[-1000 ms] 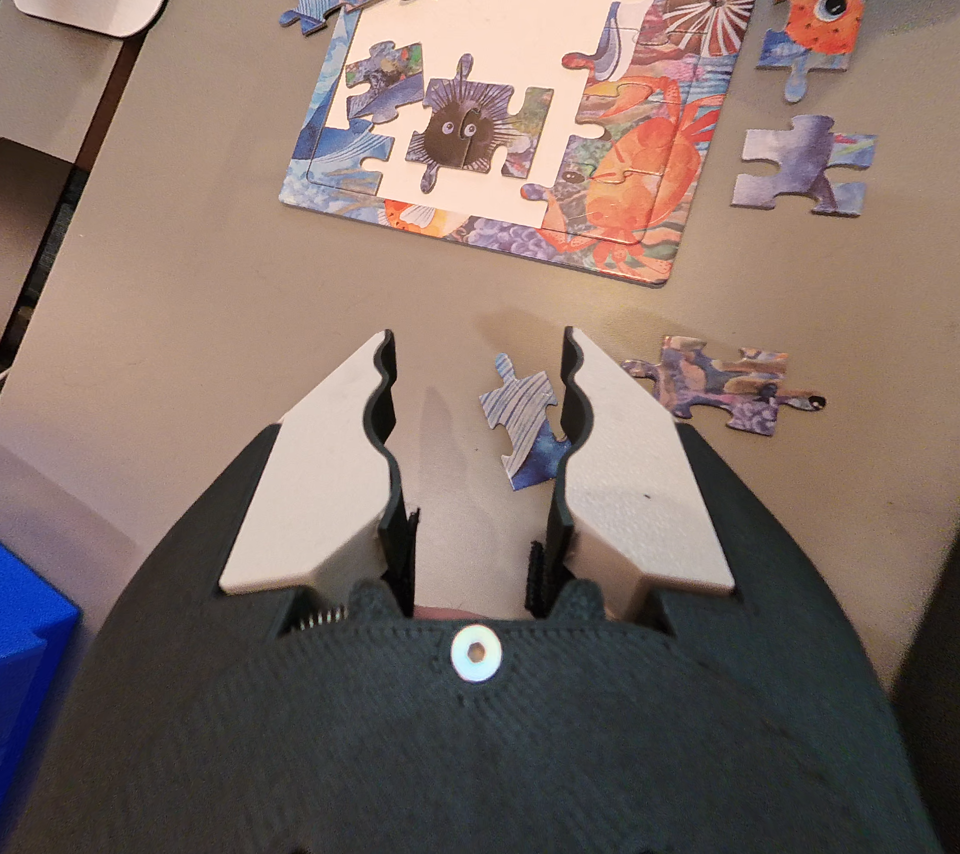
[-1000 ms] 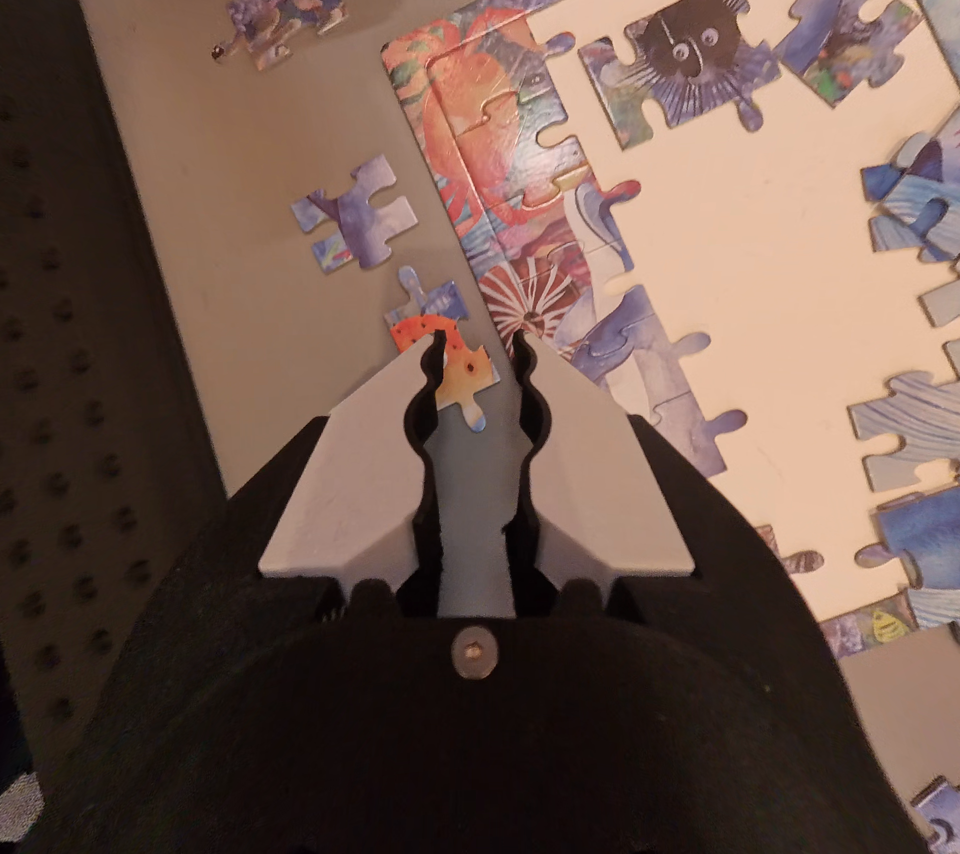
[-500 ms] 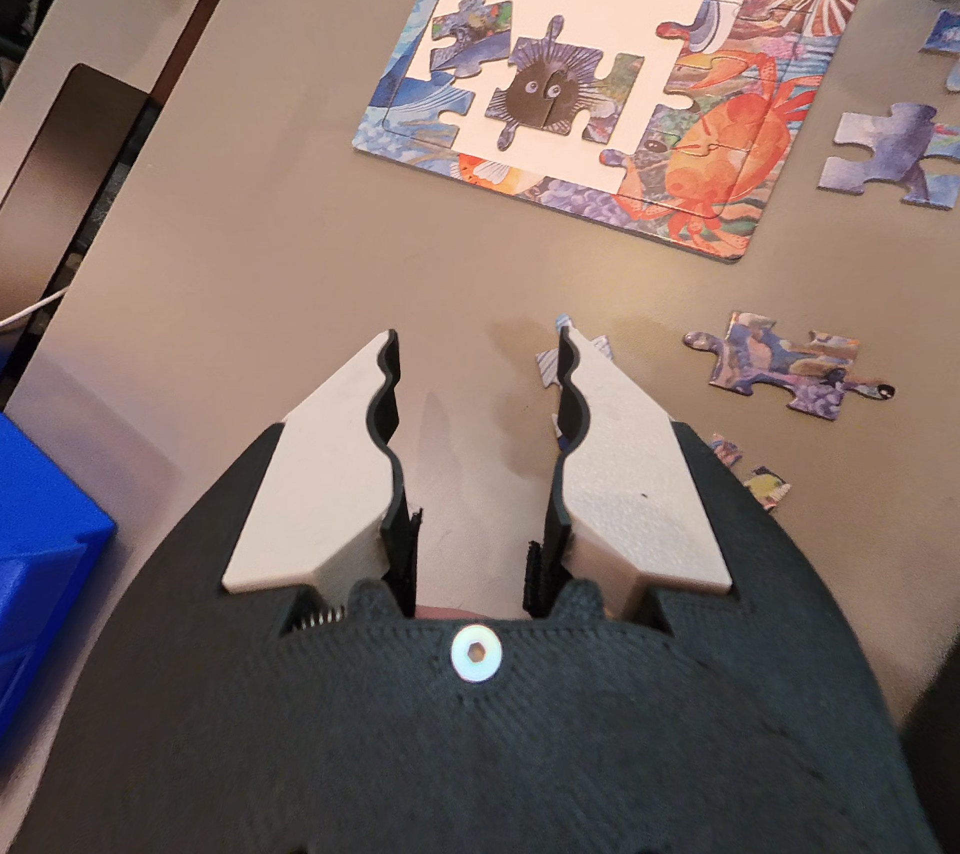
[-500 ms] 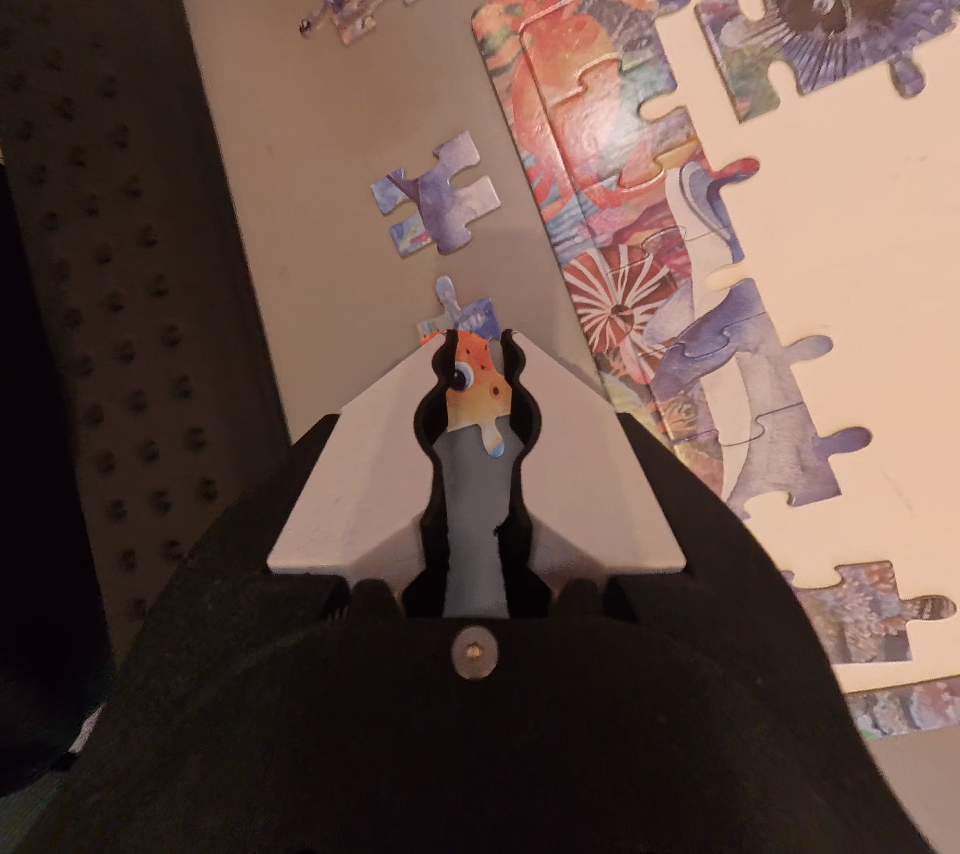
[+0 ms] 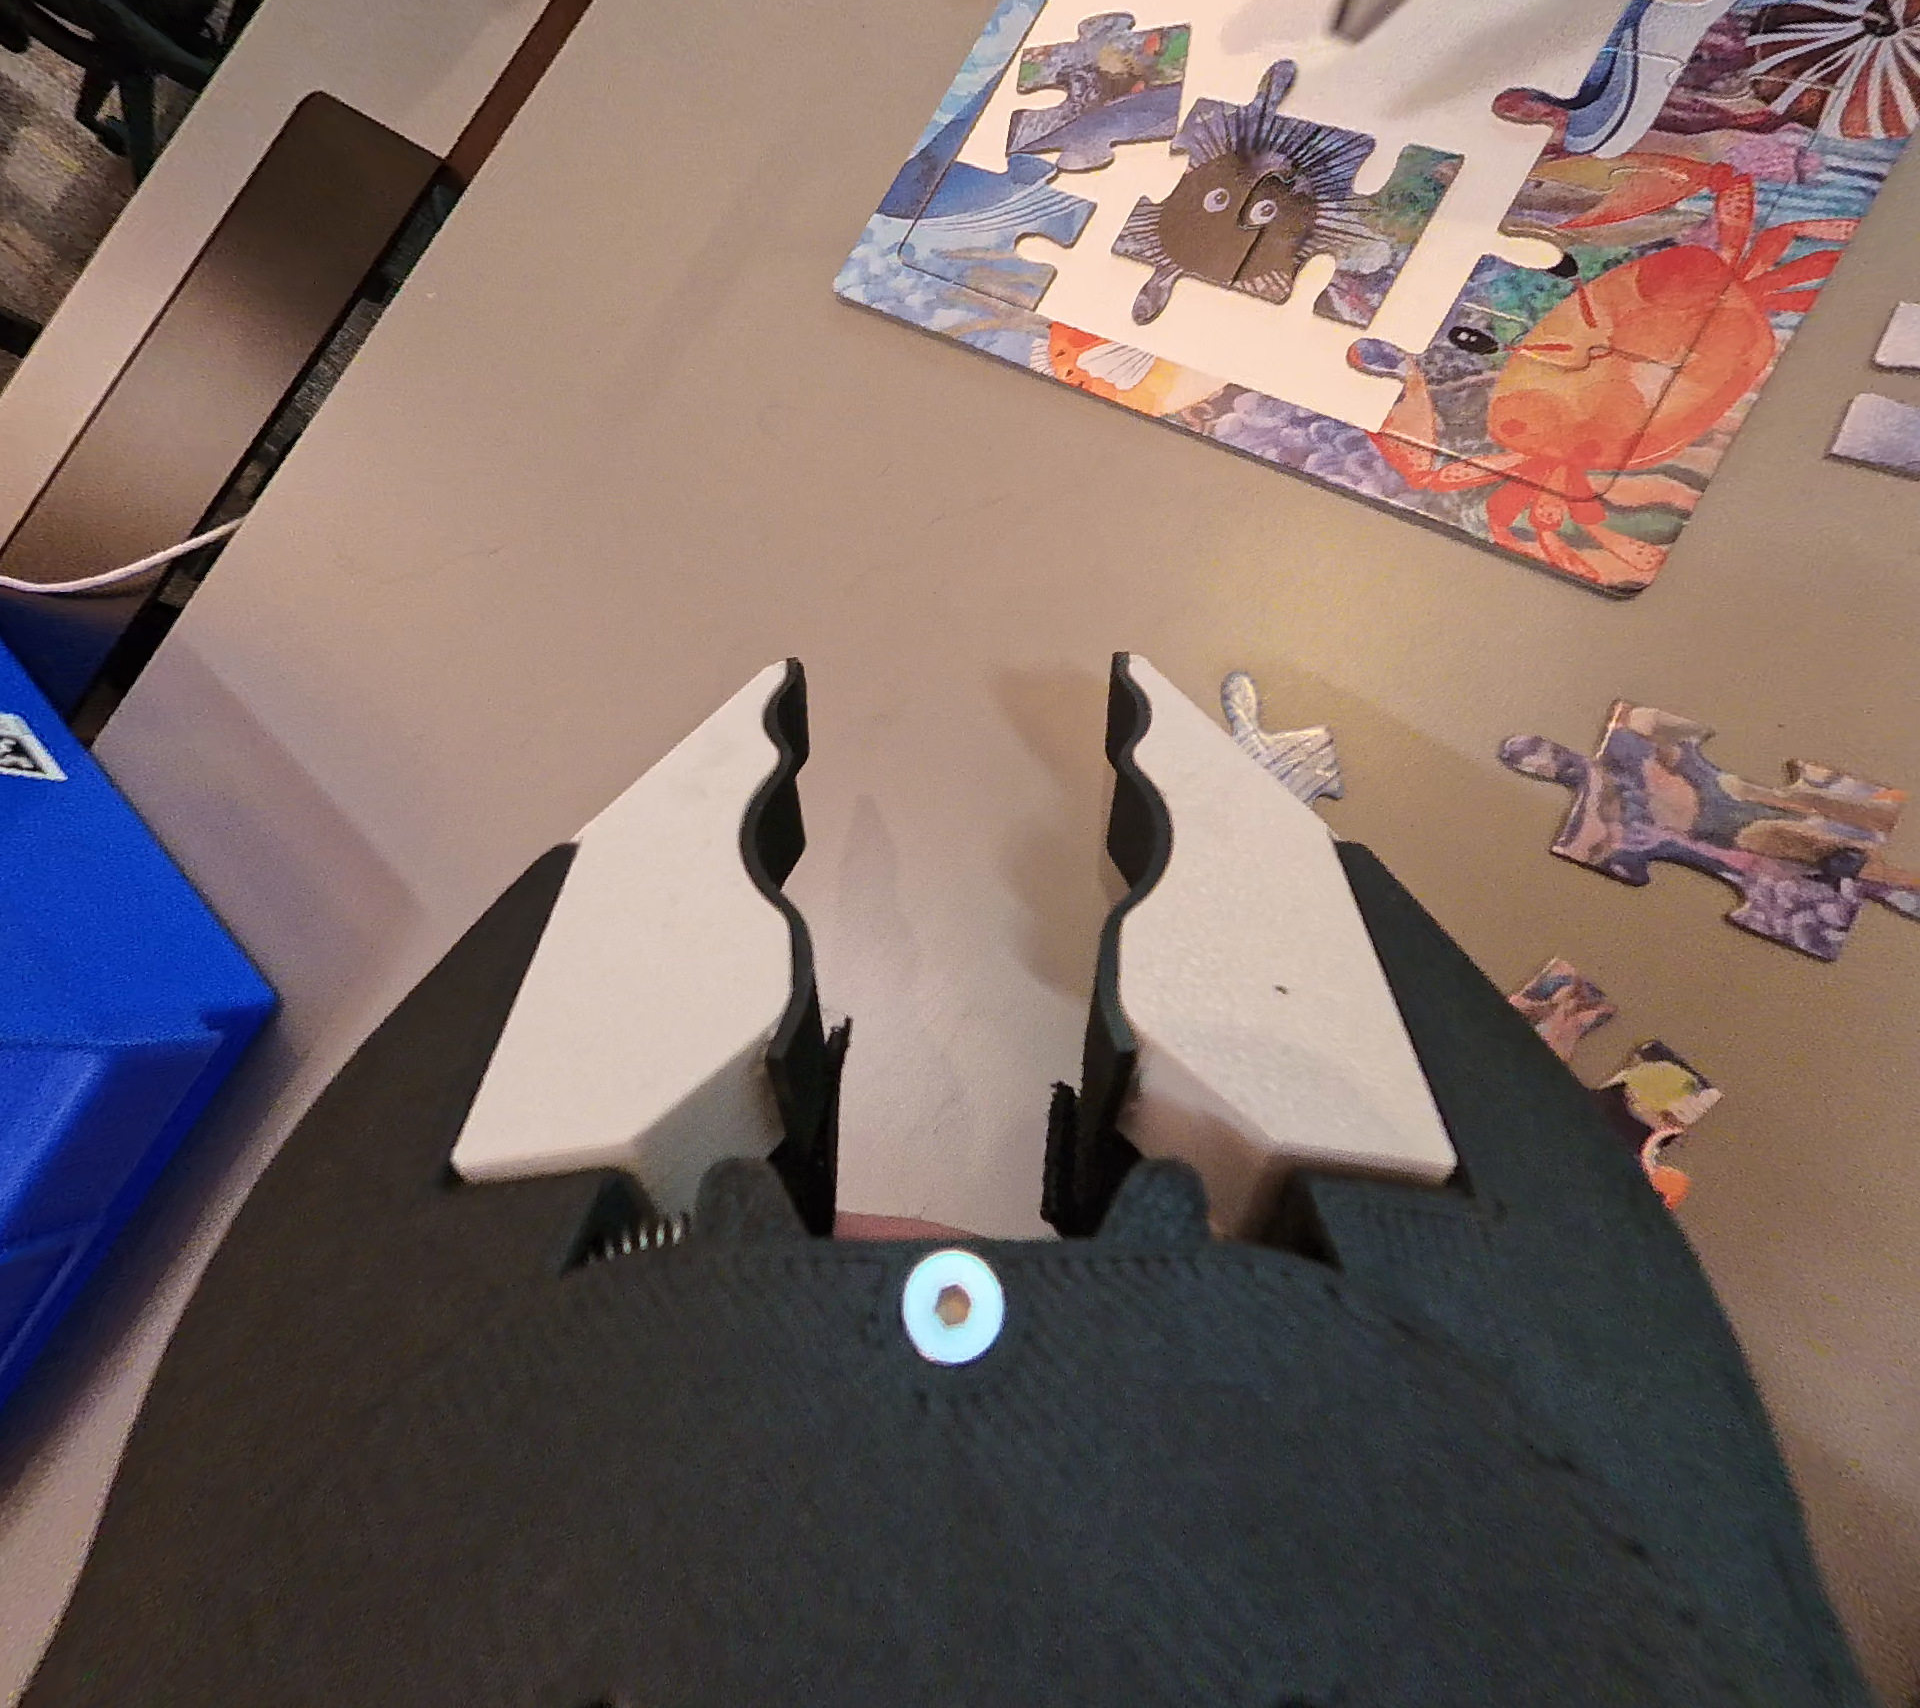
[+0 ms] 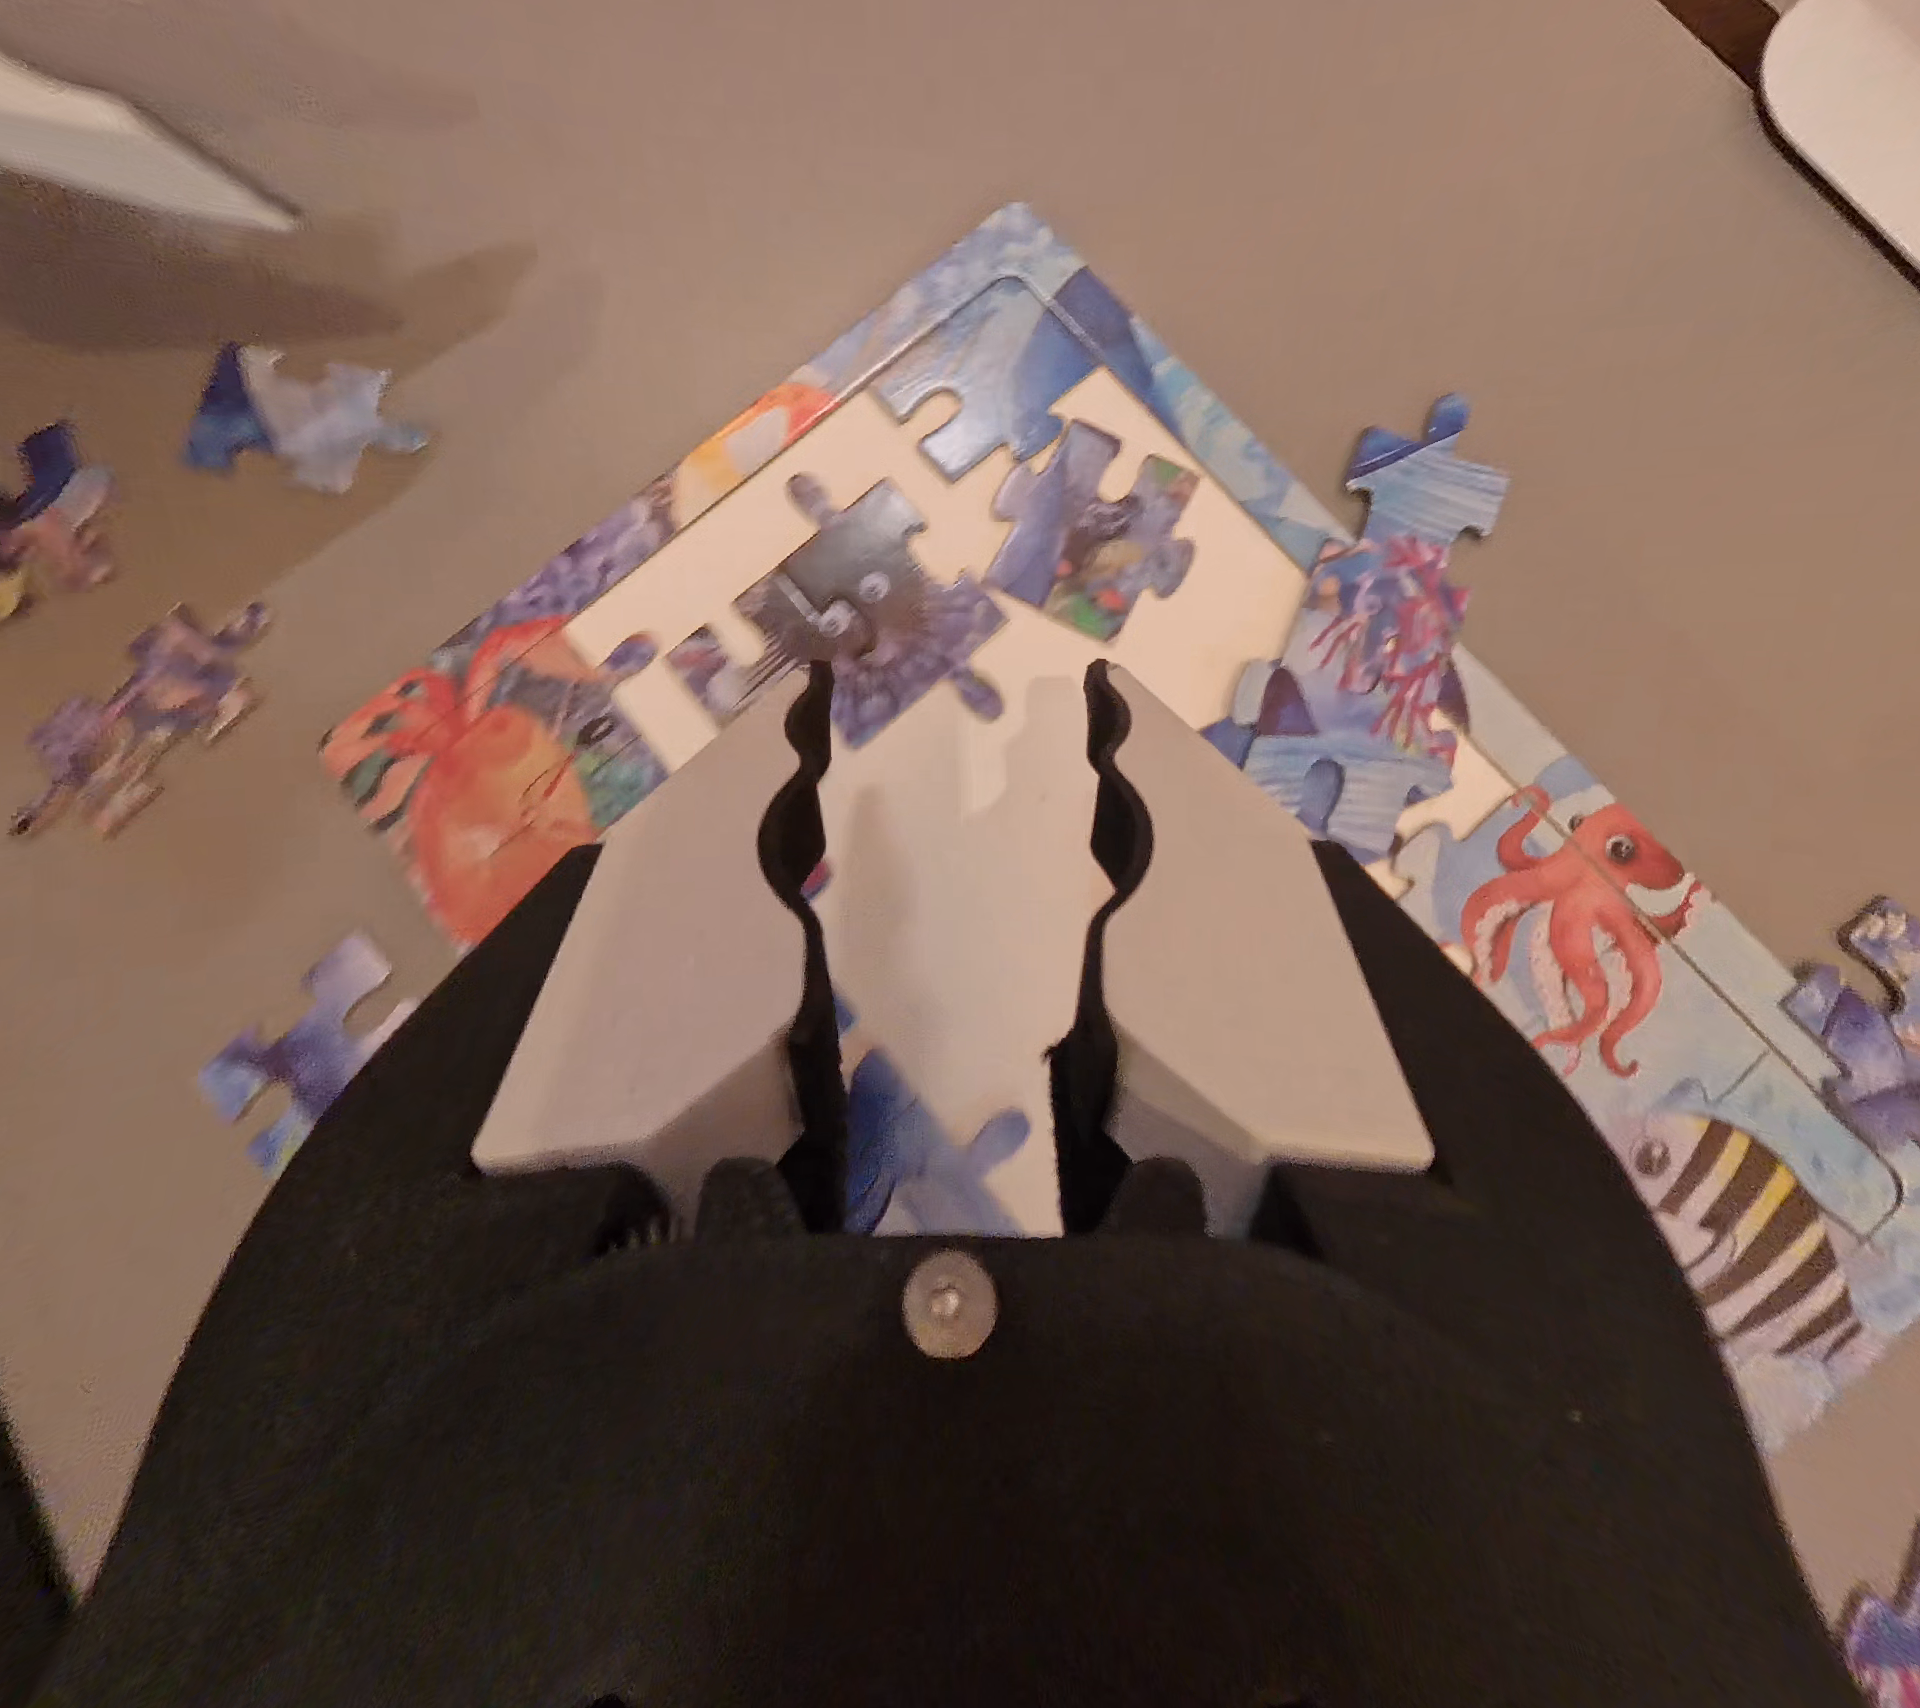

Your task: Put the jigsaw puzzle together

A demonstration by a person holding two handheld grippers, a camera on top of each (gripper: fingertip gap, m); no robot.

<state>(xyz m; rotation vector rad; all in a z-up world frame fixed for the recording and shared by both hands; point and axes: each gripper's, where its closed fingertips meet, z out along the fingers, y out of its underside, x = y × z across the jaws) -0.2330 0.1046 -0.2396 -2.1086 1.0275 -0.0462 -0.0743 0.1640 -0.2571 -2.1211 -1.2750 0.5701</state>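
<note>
Spanning both views, the grey table point(image 5: 623, 463) carries everything; on it lies the puzzle tray point(image 5: 914, 276), partly filled (crab corner done, cream middle mostly bare); blue bin point(image 5: 94, 1035) sits at the table's left edge in the left view. L gripper point(image 5: 956, 682) hangs over bare table, jaws spread, nothing between them; a striped blue piece point(image 5: 1283, 749) lies just beside its right finger, a purple double piece point(image 5: 1725, 827) farther right. R gripper point(image 6: 951, 682) hovers above the tray's bare middle, jaws apart & empty; its tips point at the dark urchin piece point(image 6: 862, 588), loose inside the tray; a blue piece point(image 6: 1429, 484) lies across the tray's far rim; an octopus section point(image 6: 1579, 910) sits assembled to the right.
</note>
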